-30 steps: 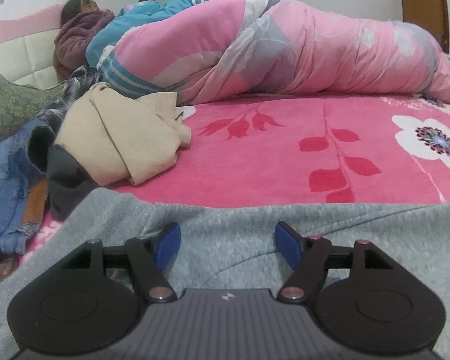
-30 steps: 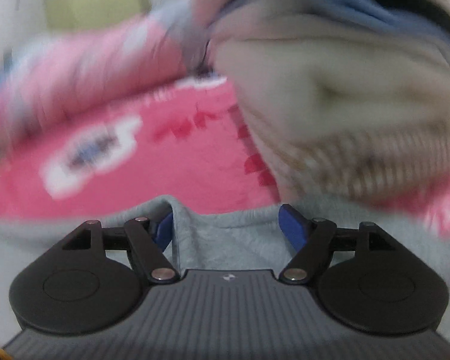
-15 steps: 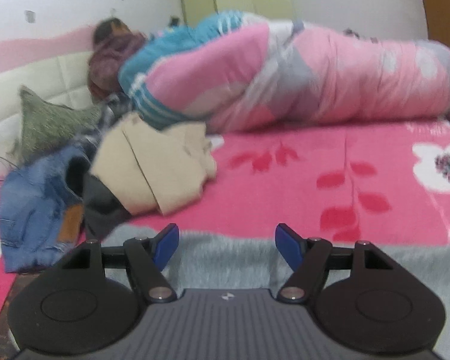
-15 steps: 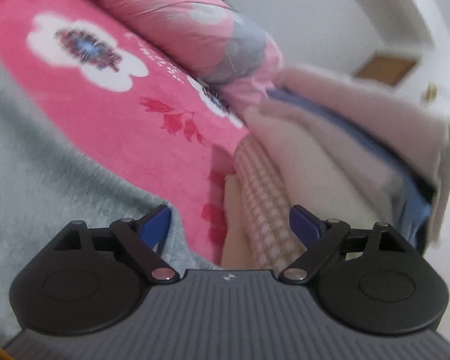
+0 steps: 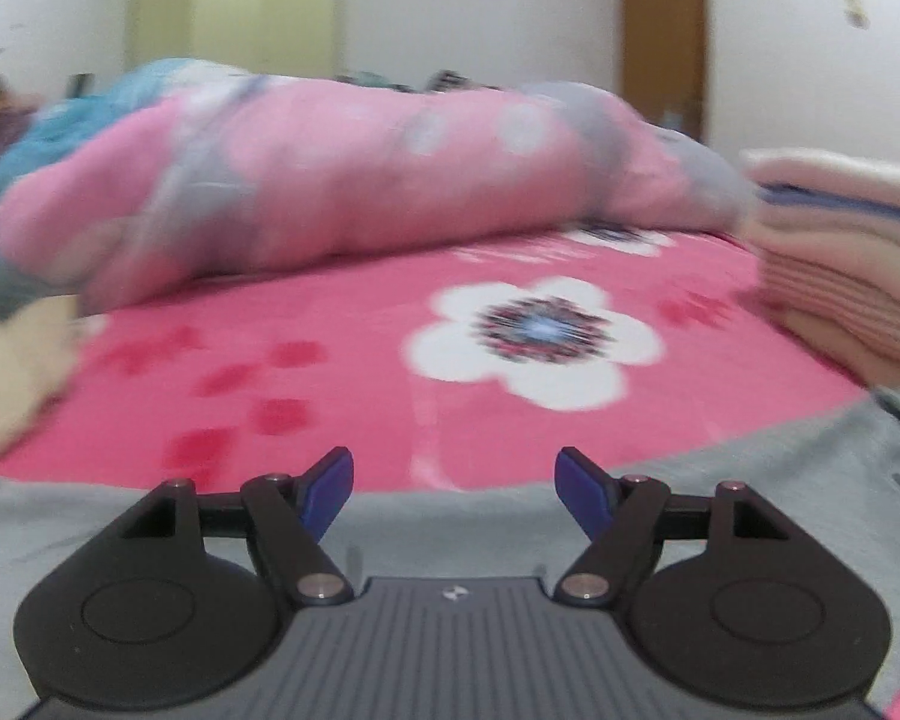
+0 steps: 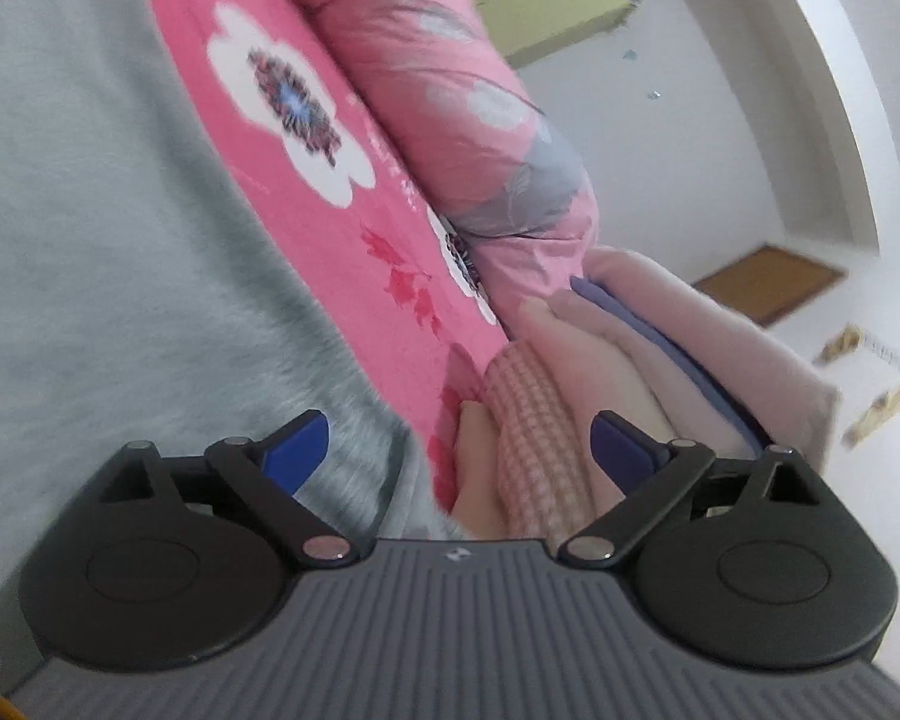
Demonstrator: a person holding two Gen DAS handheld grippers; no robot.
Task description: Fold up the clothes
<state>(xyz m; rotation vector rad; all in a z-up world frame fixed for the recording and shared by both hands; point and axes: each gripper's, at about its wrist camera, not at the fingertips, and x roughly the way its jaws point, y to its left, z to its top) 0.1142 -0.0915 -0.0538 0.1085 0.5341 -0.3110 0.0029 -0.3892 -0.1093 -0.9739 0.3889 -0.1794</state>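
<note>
A grey fleece garment (image 5: 750, 480) lies spread on the pink flowered bed cover (image 5: 342, 372), filling the near edge of the left wrist view. My left gripper (image 5: 454, 492) hovers just over it, open, nothing between its blue pads. In the right wrist view, tilted hard sideways, the same grey garment (image 6: 90, 228) fills the left side. My right gripper (image 6: 459, 450) is open above its edge, beside a stack of folded clothes (image 6: 618, 372) in cream, pink check and blue.
A rolled pink and grey quilt (image 5: 342, 180) runs across the far side of the bed. The folded stack (image 5: 846, 264) sits at the right. A beige garment (image 5: 12, 384) lies at the left edge. A brown door (image 5: 663, 30) and white walls stand behind.
The left view has swung right: the jeans and beige pile slid off to the left, and the folded stack came in. The right gripper has rolled sideways and risen. Both stay open.
</note>
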